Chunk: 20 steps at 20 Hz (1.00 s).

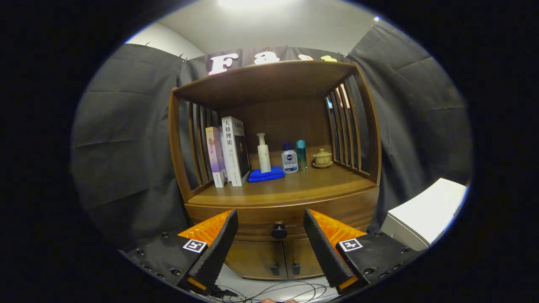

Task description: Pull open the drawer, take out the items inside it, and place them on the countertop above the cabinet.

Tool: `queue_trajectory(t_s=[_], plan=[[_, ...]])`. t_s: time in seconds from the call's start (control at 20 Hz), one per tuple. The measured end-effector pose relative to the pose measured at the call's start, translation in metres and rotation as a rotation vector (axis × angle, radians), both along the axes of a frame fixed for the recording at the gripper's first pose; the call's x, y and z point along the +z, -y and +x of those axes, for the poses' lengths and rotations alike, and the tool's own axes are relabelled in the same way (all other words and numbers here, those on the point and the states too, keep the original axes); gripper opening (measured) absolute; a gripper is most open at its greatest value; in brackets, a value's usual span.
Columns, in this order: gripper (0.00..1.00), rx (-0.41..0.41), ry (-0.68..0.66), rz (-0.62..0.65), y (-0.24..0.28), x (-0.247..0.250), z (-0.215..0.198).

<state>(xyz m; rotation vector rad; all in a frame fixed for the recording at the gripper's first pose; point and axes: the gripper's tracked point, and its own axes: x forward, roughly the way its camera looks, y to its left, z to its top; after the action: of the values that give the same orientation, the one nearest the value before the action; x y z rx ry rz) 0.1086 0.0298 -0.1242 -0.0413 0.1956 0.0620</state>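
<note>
The tongs (270, 235) are spread wide with nothing pinched between the 2 fingers, held in front of a dark brown wooden cabinet (278, 202) with slatted sides. The cabinet's curved wooden drawer (269, 216) sits closed under the front edge of the worktop (294, 185), and its round black knob (278, 231) lies between the 2 fingers, just beyond them. Below the drawer are 2 small wooden doors (273, 256) with dark handles. On the worktop, 2 upright books (229, 153) stand near the left edge; a white pump bottle (263, 153) stands on a folded blue cloth (266, 174) near the back, then a white bottle with a blue cap (289, 159), a slim teal bottle (301, 155), and a tan lidded ceramic cup (322, 158) toward the right edge.
</note>
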Motion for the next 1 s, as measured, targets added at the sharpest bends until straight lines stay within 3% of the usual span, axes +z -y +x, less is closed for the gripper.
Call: queue_trajectory(t_s=[0.25, 0.65, 1.0], plan=[[0.98, 0.007, -0.030, 0.019, -0.001, -0.027, 0.031], [0.98, -0.050, -0.106, -0.041, 0.016, -0.092, 0.080], [0.98, -0.070, -0.184, -0.065, 0.026, -0.138, 0.097]])
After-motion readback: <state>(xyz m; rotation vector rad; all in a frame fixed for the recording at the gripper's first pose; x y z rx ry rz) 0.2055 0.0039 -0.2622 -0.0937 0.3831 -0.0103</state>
